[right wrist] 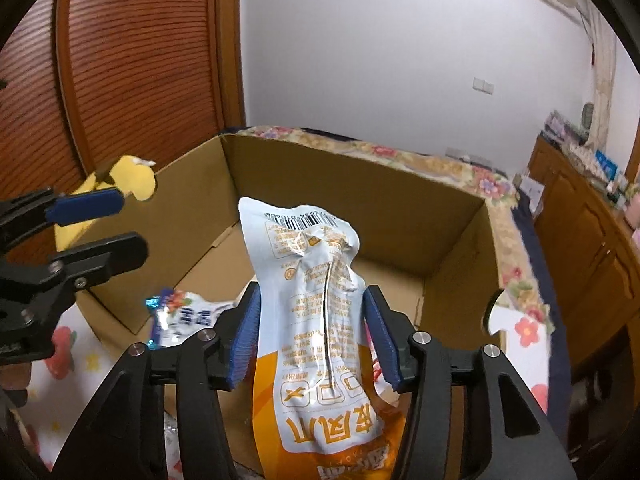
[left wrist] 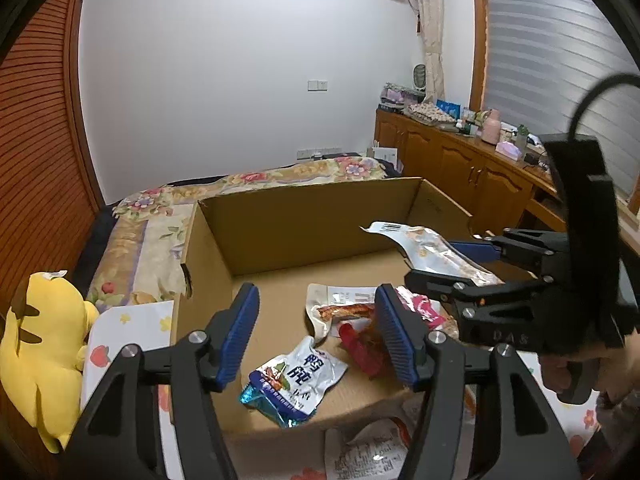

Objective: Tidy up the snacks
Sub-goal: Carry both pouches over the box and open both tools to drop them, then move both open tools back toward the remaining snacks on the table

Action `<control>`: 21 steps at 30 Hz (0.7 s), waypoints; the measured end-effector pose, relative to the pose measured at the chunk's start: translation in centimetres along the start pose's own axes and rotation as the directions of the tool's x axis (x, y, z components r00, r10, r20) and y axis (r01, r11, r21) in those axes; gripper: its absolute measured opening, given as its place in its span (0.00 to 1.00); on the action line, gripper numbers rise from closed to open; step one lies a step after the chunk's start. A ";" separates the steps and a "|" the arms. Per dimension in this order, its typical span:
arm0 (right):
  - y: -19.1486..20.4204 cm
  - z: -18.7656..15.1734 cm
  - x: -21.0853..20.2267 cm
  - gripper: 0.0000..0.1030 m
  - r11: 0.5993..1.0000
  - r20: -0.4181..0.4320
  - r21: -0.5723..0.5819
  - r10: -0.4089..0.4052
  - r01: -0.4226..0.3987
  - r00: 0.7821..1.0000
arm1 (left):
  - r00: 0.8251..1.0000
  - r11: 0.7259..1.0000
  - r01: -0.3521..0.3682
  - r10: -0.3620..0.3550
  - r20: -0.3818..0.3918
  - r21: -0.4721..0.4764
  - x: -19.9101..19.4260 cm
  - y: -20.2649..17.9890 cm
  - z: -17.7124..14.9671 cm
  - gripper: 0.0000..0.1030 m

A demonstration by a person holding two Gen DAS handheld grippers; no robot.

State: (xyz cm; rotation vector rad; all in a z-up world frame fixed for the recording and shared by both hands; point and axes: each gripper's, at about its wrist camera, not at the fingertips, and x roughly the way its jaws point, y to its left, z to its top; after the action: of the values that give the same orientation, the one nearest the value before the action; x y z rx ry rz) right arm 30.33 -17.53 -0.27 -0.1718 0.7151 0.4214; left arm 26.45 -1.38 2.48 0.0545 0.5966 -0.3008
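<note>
An open cardboard box [left wrist: 288, 216] [right wrist: 360, 192] stands on the bed. Inside lie a white-and-blue snack packet [left wrist: 298, 376] [right wrist: 180, 316], a clear packet with reddish strips [left wrist: 340, 308], a red packet [left wrist: 360, 344] and a pink one [left wrist: 422, 306]. My left gripper [left wrist: 316, 332] is open and empty over the box's near side. My right gripper [right wrist: 310, 336] [left wrist: 436, 264] is over the box's right part, its blue pads against the sides of a white-and-orange snack pouch [right wrist: 320, 320] [left wrist: 432, 248], held above the box floor.
A yellow plush toy [left wrist: 44, 352] [right wrist: 128, 180] lies left of the box on a flowered sheet [left wrist: 132, 332]. Another packet [left wrist: 372, 448] lies in front of the box. A floral quilt [left wrist: 248, 184] lies behind it, and wooden cabinets [left wrist: 460, 168] stand at right.
</note>
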 end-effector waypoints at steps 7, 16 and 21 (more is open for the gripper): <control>-0.1 0.2 -0.5 0.66 0.999 0.015 0.022 0.028 -0.028 1.000 | 1.000 1.000 0.008 -0.008 0.009 0.007 -0.7 -0.6 -0.5 0.68; 0.5 -0.3 -3.5 0.79 0.998 0.078 0.015 0.051 -0.053 0.996 | 0.999 1.000 0.026 -0.026 0.027 0.012 -2.8 -0.9 -1.9 0.80; 0.9 -2.7 -6.4 0.79 0.998 0.106 -0.009 0.066 -0.066 0.992 | 0.998 0.999 0.050 -0.050 0.043 0.005 -4.5 -1.0 -3.2 0.92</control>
State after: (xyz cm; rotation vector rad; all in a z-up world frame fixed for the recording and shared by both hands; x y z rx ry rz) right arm 24.00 -19.48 1.95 -0.1304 0.6165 0.4922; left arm 20.90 -0.70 2.38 0.0366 0.5548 -0.3509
